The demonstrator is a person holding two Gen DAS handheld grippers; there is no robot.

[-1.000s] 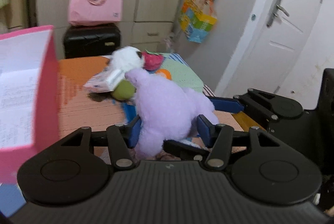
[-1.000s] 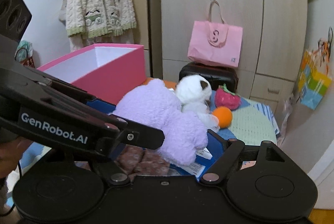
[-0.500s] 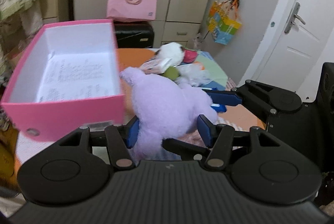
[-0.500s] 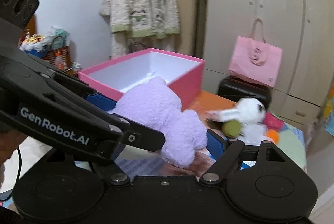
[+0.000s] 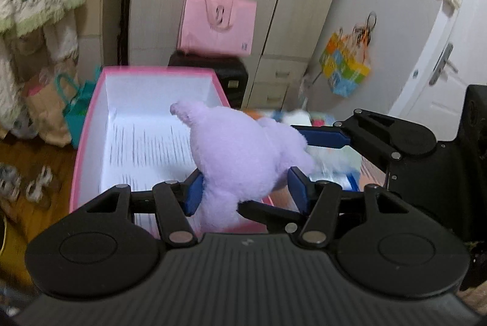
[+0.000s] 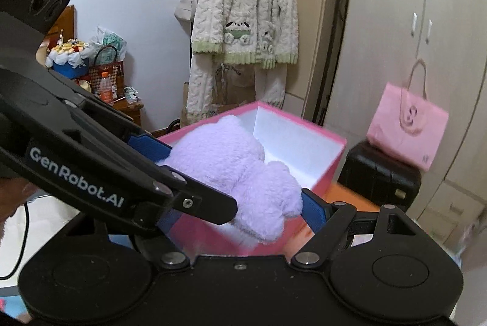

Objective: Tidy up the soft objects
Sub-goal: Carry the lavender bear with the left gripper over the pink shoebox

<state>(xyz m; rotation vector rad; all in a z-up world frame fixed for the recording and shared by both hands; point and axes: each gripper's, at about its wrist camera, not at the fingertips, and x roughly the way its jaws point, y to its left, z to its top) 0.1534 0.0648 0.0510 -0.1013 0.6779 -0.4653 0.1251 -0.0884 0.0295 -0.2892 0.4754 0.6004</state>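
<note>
Both grippers hold one purple plush toy (image 5: 240,155) above the open pink box (image 5: 91,113). My left gripper (image 5: 243,192) is shut on the toy's near end, blue pads pressed into its sides. My right gripper (image 6: 240,204) is shut on the same toy (image 6: 237,171); it shows at right in the left wrist view (image 5: 322,137). The box (image 6: 331,161) has white inner walls and printed paper on its floor. The toy hangs over the box's near right part, apart from the floor.
A pink tote bag (image 5: 217,25) sits on a black case (image 5: 225,70) behind the box. Other soft toys (image 5: 298,116) lie blurred on the table at right. A knitted cardigan (image 6: 243,12) hangs at the wardrobe. Bags and clutter stand on the floor at left (image 5: 45,101).
Both grippers have carried the purple plush leftward from the toy pile to above the pink box. The grip on it has not changed.
</note>
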